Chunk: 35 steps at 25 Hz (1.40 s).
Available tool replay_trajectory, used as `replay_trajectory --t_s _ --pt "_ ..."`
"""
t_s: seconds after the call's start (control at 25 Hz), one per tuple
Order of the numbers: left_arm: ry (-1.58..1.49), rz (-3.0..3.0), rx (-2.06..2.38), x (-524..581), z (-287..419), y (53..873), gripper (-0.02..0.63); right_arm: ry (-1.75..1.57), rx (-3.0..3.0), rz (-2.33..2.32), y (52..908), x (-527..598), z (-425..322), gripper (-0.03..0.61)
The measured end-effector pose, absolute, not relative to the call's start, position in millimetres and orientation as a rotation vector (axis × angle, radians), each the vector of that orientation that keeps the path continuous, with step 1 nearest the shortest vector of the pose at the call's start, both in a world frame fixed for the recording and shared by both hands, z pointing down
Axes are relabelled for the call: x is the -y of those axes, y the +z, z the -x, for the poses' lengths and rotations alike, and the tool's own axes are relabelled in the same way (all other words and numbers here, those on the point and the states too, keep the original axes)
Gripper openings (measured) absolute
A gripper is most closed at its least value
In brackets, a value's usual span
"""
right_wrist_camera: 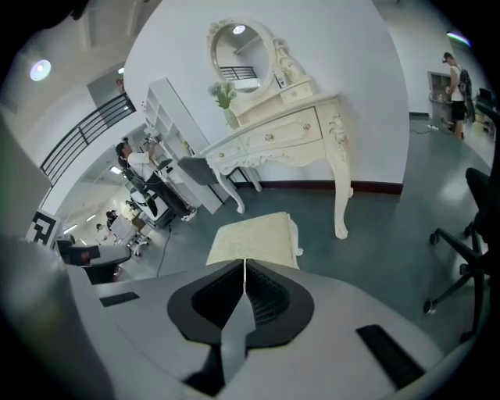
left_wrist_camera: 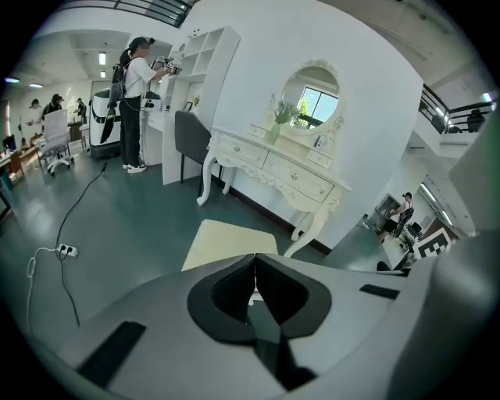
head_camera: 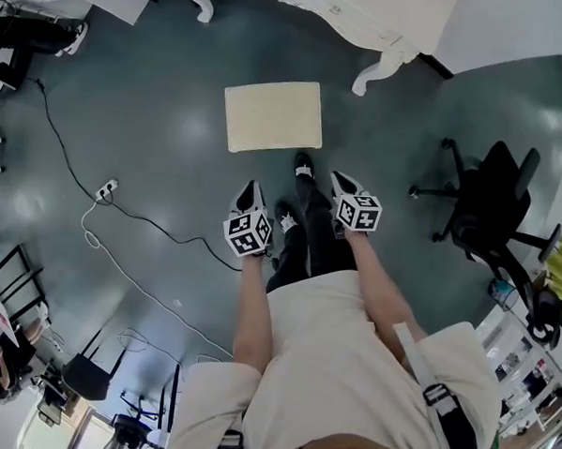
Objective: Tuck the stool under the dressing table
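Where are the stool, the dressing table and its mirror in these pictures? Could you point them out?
stool [head_camera: 273, 116], head view, middle of its cream seat.
dressing table [left_wrist_camera: 291, 178], left gripper view, on a drawer front.
mirror [right_wrist_camera: 239, 53], right gripper view, on the oval glass.
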<state>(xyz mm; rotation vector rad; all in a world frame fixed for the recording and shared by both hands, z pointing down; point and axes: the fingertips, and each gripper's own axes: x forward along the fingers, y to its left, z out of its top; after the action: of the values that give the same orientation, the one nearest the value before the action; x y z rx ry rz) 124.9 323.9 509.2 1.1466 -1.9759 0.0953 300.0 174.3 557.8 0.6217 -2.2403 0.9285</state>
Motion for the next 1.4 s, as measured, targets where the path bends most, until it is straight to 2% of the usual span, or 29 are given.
replay_trajectory --t_s 0.16,0.4,0.88,1.12,1.4 --pt "0.109 -1.147 1.9 -307 -126 558 0.017 0.979 2.174 -0.632 608 -170 -283 0.044" --pt "0.019 -1.043 1.871 -297 -108 638 0.017 0.995 2.158 -0.41 666 -184 -239 0.043" --pt "0.255 -1.09 1.805 -278 -75 765 0.015 0.935 2.059 -0.329 796 -157 -205 0.043" --pt "0.188 -1.074 1.751 -250 -72 816 0.015 0.925 2.031 -0.348 837 -146 -198 0.043" --pt "0.243 -1.052 1.708 -231 -61 839 0.017 0.943 2.017 -0.363 842 -138 -189 0.043"
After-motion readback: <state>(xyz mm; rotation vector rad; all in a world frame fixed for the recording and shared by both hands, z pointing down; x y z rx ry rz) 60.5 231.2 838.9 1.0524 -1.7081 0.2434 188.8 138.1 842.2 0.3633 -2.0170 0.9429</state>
